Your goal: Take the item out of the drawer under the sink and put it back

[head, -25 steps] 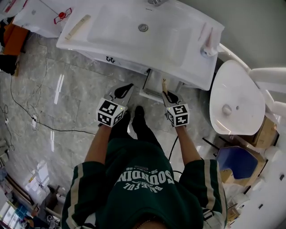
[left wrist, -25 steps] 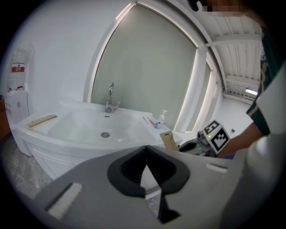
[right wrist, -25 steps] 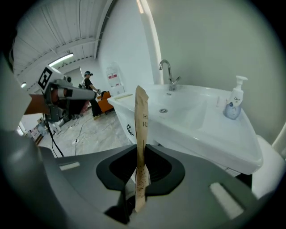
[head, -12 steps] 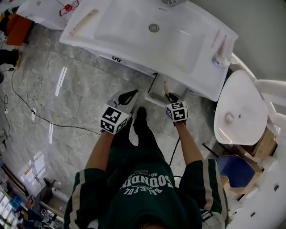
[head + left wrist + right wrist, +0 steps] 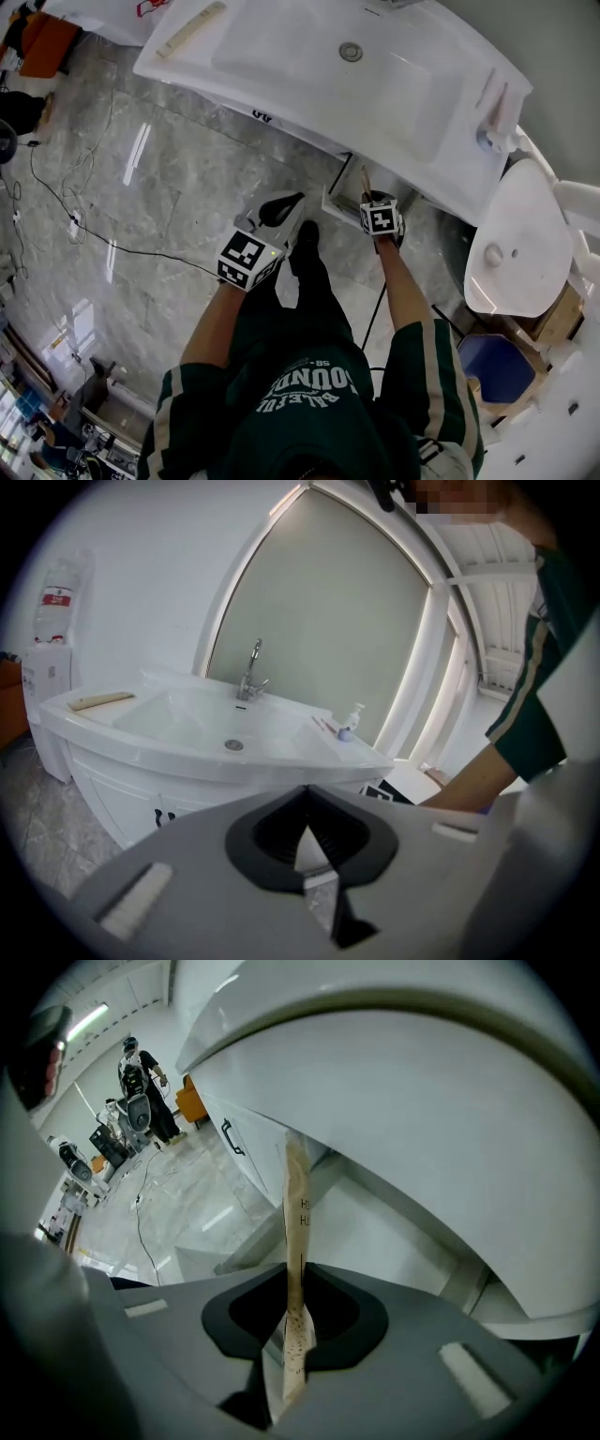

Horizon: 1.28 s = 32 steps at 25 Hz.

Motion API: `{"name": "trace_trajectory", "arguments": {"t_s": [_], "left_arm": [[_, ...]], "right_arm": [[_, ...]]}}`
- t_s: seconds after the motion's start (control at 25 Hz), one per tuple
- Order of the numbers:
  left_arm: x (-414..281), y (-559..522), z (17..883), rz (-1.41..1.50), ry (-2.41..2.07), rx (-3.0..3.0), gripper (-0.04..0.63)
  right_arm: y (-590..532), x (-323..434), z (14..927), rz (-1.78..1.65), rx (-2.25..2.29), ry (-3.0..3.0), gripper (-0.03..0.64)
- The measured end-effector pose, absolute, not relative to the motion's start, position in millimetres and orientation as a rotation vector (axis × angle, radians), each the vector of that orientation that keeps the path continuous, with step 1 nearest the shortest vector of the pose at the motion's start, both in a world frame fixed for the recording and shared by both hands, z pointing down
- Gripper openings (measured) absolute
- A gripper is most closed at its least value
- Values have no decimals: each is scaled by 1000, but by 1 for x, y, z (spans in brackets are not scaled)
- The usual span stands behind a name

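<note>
My right gripper (image 5: 368, 194) is shut on a thin flat beige item with printed lettering (image 5: 366, 177), held upright. It hangs just over the open white drawer (image 5: 335, 201) that sticks out under the sink (image 5: 281, 66). In the right gripper view the beige item (image 5: 296, 1222) rises from between the jaws (image 5: 294, 1312) toward the underside of the sink (image 5: 450, 1119), with the drawer wall (image 5: 375, 1232) behind it. My left gripper (image 5: 290, 202) is shut and holds nothing, to the left of the drawer. In the left gripper view its jaws (image 5: 305, 808) point up at the sink (image 5: 187, 733).
A toilet (image 5: 516, 244) stands close on the right, and a blue bin (image 5: 492, 361) sits below it. A beige comb-like piece (image 5: 190, 30) and a soap bottle (image 5: 489, 136) lie on the sink top. A black cable (image 5: 94, 239) runs over the marble floor at left.
The right gripper has carried the beige item forward, closer under the sink's edge above the drawer. The left gripper has stayed shut beside it. The head view has moved toward the sink.
</note>
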<state>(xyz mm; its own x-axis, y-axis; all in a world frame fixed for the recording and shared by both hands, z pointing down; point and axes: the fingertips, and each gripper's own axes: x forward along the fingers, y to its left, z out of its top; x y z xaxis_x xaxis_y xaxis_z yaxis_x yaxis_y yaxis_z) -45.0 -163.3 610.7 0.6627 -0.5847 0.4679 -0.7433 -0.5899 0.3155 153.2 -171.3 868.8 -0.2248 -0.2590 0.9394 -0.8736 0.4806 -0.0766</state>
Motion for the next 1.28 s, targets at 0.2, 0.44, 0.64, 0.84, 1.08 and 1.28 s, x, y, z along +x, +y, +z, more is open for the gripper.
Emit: {"name": "trace_trajectory", "arguments": {"t_s": [0.2, 0.44, 0.64, 0.84, 1.08, 1.28], "left_arm": [[-55, -153, 630, 445, -1027, 2356, 49], [-59, -150, 640, 442, -1036, 2330, 49], [-62, -144, 648, 472, -1037, 2316, 49], [-65, -143, 653, 479, -1042, 2300, 49], [-62, -144, 650, 481, -1040, 2302, 49], [-59, -149, 638, 481, -1038, 2318, 49]], "right_arm": [[-178, 160, 899, 789, 946, -1674, 49], [-184, 165, 921, 802, 926, -1638, 49], [-181, 173, 953, 814, 935, -1596, 51], [-182, 168, 959, 840, 906, -1589, 54], [-181, 153, 944, 830, 864, -1625, 83], [-187, 150, 925, 804, 891, -1663, 82]]}}
